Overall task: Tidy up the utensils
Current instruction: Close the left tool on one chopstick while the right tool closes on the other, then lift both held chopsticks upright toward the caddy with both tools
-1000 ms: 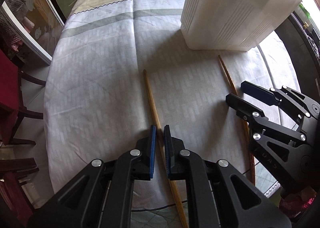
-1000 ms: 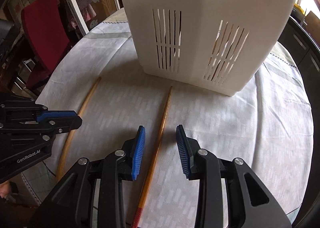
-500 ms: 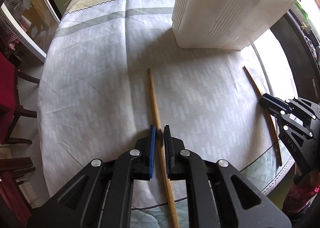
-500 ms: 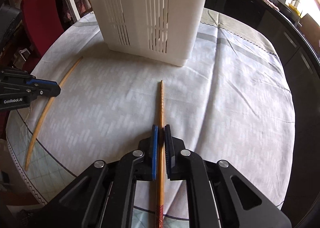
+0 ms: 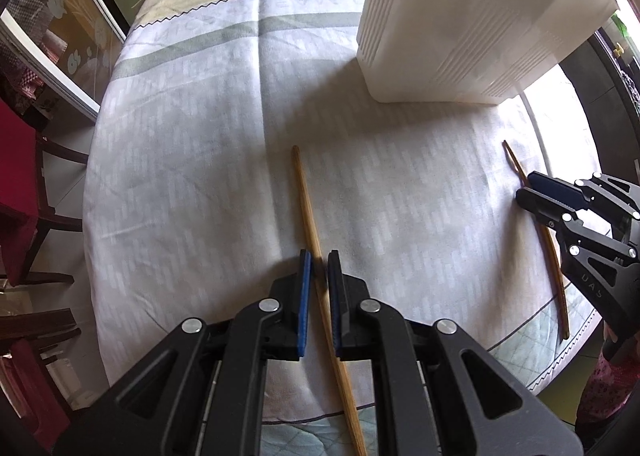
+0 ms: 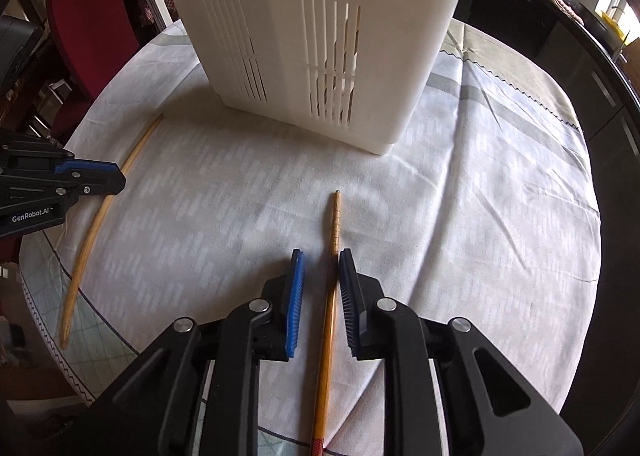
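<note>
Two wooden chopsticks lie flat and well apart on the cloth-covered table before an upright white slotted holder [image 6: 320, 36]: the plain pale chopstick [image 5: 308, 208] to the left, and the darker chopstick [image 6: 333, 256], ridged near its tip and red-banded at its butt, to the right.

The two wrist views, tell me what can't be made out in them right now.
- White holder: top cut off by the upper edge in both views; contents only glimpsed through its slots.
- Left chopstick: near end runs off the bottom edge, left wrist view.
- Right chopstick: red end cut off at the bottom edge, right wrist view.
</note>
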Demonstrator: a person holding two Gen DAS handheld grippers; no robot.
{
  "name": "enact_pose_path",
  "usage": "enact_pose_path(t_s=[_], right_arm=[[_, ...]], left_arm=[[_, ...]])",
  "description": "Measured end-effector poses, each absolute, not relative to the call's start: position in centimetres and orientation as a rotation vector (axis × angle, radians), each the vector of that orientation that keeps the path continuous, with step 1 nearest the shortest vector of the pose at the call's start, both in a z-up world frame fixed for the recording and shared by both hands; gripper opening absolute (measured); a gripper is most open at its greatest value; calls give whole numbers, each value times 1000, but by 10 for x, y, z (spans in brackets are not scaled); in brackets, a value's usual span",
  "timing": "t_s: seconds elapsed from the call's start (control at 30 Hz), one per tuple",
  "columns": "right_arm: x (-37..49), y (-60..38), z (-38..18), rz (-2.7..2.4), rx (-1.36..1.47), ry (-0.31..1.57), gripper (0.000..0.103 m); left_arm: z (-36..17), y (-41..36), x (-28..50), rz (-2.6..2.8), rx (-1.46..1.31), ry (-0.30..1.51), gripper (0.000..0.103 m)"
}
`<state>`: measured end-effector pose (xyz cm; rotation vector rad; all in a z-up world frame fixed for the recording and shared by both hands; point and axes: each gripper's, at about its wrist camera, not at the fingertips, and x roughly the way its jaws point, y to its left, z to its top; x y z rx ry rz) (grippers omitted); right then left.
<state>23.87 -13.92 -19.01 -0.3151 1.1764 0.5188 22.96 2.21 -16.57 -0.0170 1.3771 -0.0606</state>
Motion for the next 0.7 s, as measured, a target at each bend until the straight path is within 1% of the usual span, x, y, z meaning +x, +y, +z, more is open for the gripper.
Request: enact_pose_path(t_s=[0.03,0.1,0.13,0.23,0.33,0.7], right_arm=[[240,-141,-189,524,-315,1178,12],[241,-139,-188,534,-299,1186,7],[242,-138,-187,531,-297,1185,6],[242,-132,-186,525,-297,1177,6],[236,-137,-179,537,-267,1148,6],[201,-171,-90,566,-149,935,6]], left_arm=[[-166,19,232,-59,-13,1375,8],[-165,16,235,-61,-1,1371,8],[-165,14,238,-62,3,1369,7],[-164,12,240,-61,-9,1369,7],[-155,12,238,-57,-1,1333,7],[-67,6,208,-118,11,1138,6]])
